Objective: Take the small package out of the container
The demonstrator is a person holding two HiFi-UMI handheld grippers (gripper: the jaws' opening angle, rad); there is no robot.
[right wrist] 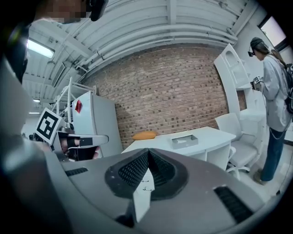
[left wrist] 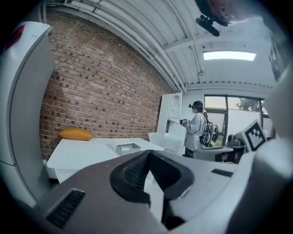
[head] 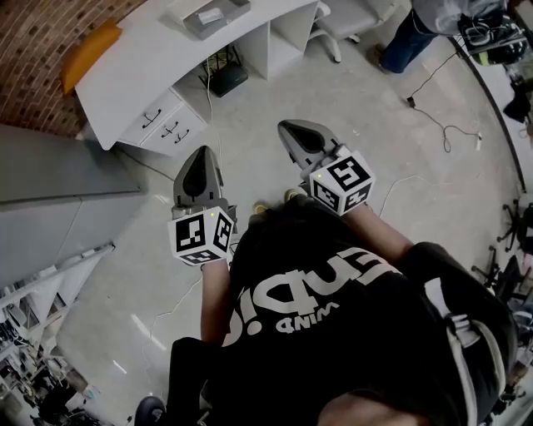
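Note:
A shallow grey container (head: 218, 18) stands on the white desk (head: 158, 58) at the far side of the floor. A pale small package (head: 209, 14) lies inside it. The container also shows in the left gripper view (left wrist: 128, 147) and in the right gripper view (right wrist: 185, 141), well ahead of both jaws. My left gripper (head: 203, 152) and right gripper (head: 288, 127) are held side by side in front of my chest, over the floor, far short of the desk. Both are shut with nothing between the jaws (left wrist: 147, 153) (right wrist: 148, 151).
An orange cushion (head: 90, 52) lies at the desk's left end by the brick wall. White drawers (head: 166, 125) sit under the desk, and a white chair (right wrist: 233, 132) stands beside it. Another person (right wrist: 274, 105) stands to the right. Cables (head: 441, 125) trail over the floor.

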